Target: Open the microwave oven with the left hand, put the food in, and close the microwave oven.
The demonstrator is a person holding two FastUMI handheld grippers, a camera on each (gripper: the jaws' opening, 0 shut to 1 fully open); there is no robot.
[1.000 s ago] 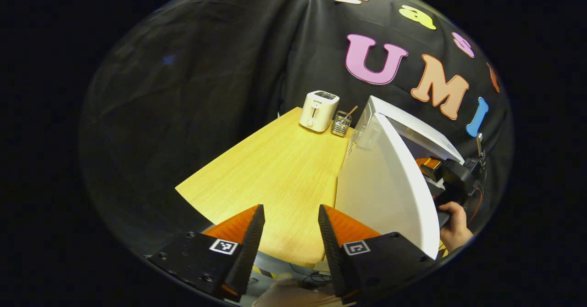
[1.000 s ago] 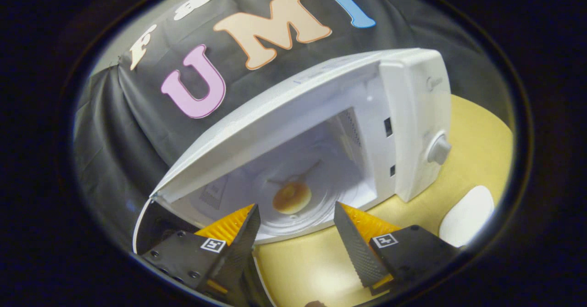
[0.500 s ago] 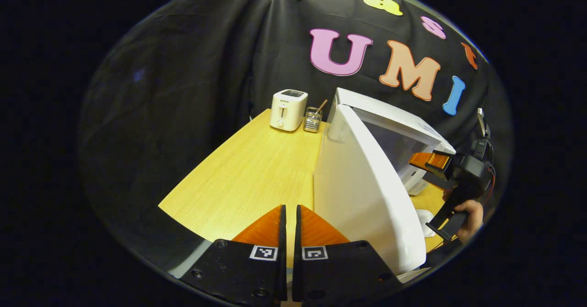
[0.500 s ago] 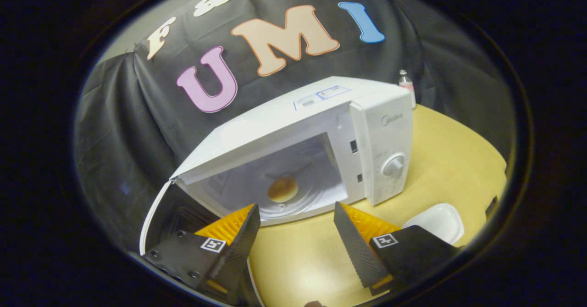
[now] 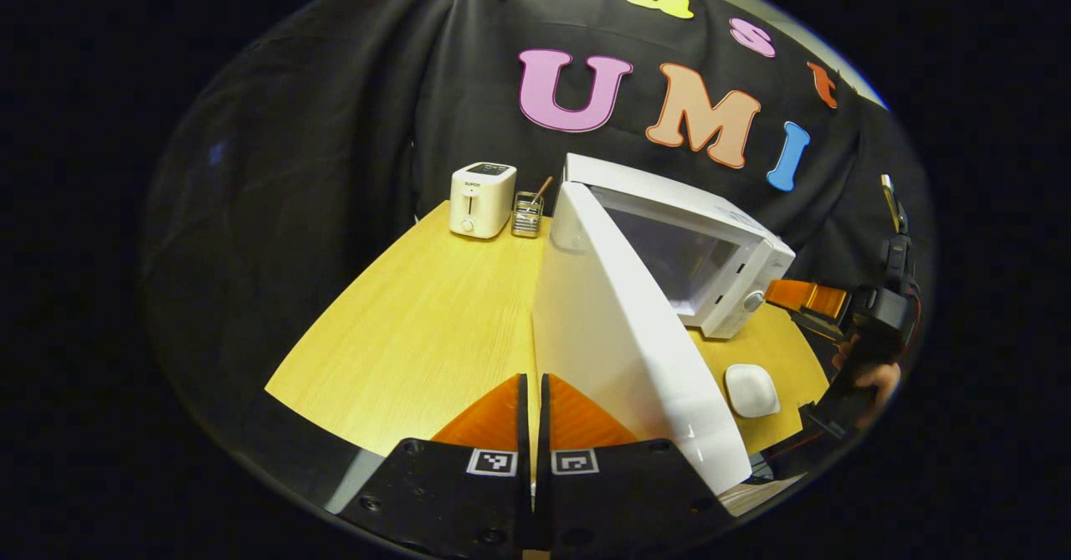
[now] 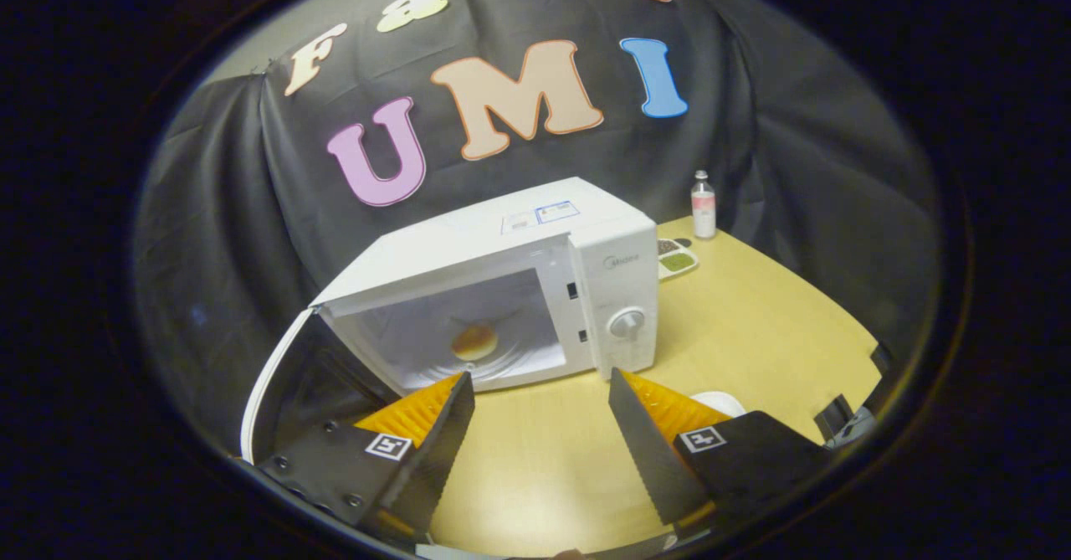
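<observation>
Since a second ago the right gripper [image 6: 535,413] has backed away from the microwave [image 6: 535,233], which now sits smaller at the middle of the right gripper view, its door [image 6: 276,376] swung open at lower left and the food [image 6: 474,342] resting on the turntable inside. Its fingers stand wide apart, holding nothing. Meanwhile the left gripper [image 5: 533,409] has closed, fingers nearly touching on nothing, beside the door's outer face at bottom centre.
</observation>
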